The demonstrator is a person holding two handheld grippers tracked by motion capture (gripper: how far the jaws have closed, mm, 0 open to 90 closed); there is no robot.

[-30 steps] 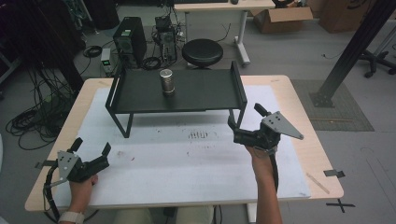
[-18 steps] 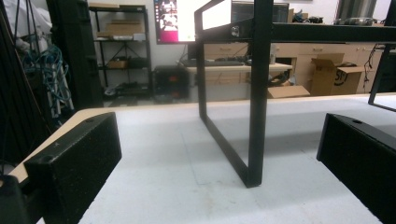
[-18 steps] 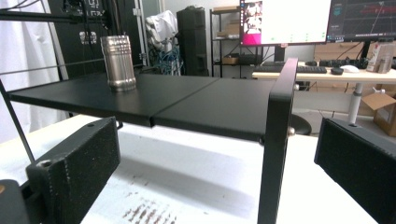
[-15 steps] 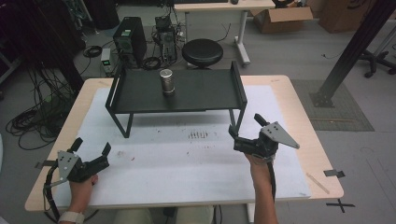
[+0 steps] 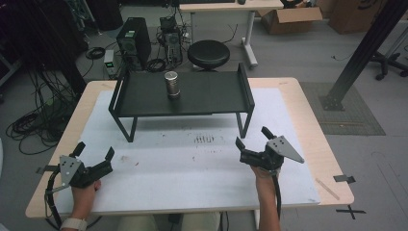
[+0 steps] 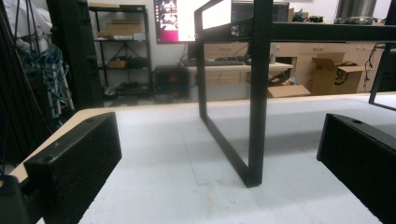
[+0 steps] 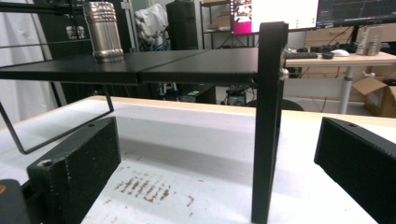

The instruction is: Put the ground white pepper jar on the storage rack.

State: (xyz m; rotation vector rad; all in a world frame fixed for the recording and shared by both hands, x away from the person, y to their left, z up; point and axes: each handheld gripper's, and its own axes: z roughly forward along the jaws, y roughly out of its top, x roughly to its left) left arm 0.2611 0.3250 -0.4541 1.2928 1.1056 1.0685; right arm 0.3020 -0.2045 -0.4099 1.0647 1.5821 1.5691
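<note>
1. The left gripper (image 5: 94, 155) rests low at the near left corner of the surface (image 5: 192, 192), held in the person's left hand (image 5: 82, 192); its jaws stand wide apart with nothing between them.
2. In the left gripper view, those two black jaws frame the near left leg (image 6: 258, 93) of the black shelf stand, which sits on the white mat well ahead of them.
3. The right gripper (image 5: 252, 139) is held just above the surface at the near right, in front of the stand's right leg (image 5: 244, 122), by the person's right hand (image 5: 263, 174); its jaws are also spread wide and empty.
4. In the right gripper view, that leg (image 7: 268, 121) rises between the jaws, a little farther off.
5. A ribbed metal canister (image 5: 172, 84) stands upright on top of the black shelf stand (image 5: 211, 94), slightly left of its middle, well apart from both grippers.
6. In the right gripper view the canister (image 7: 102, 31) shows at the upper left, on the shelf's top.
7. A patch of small dark marks (image 5: 205, 139) lies on the white mat (image 5: 192, 163) in front of the stand, between the two grippers.
</note>
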